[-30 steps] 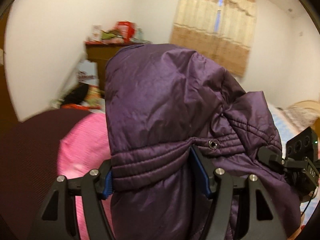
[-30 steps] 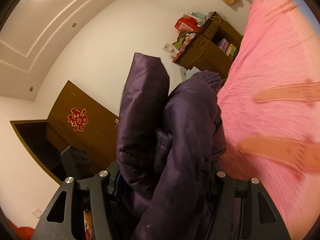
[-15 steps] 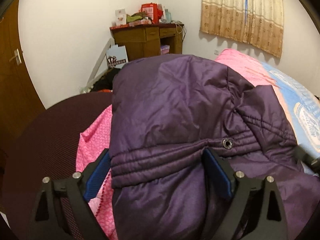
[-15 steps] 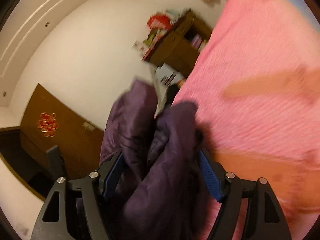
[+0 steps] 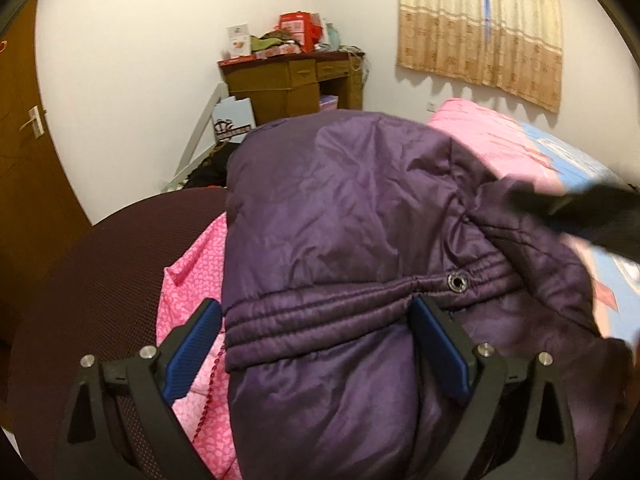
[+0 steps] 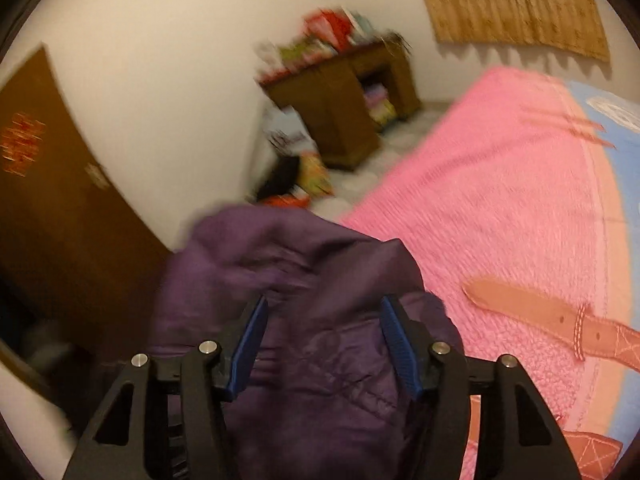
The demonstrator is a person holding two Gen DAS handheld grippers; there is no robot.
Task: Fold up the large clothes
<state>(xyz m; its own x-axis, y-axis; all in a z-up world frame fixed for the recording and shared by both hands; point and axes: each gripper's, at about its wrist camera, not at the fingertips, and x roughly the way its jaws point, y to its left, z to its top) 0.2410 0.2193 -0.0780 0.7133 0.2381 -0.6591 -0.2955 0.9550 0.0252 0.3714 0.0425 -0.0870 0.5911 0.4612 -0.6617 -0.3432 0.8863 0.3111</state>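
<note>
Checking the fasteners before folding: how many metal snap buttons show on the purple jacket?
1: a metal snap on the purple jacket, on its stitched band near the left gripper's right finger. Folds may hide others.

Jacket (image 5: 344,216): showing dark purple, slightly glossy, with a stitched band and one dark metal snap (image 5: 457,281). Bedspread (image 6: 500,184): showing bright pink, fading to peach and pale blue at the far side, with brown strap motifs. Curtain (image 5: 480,28): reading beige with tan patterned bands. Tool pads (image 5: 192,354): showing blue on black frames. Desk (image 5: 292,80) and door (image 6: 60,200): appearing brown.
</note>
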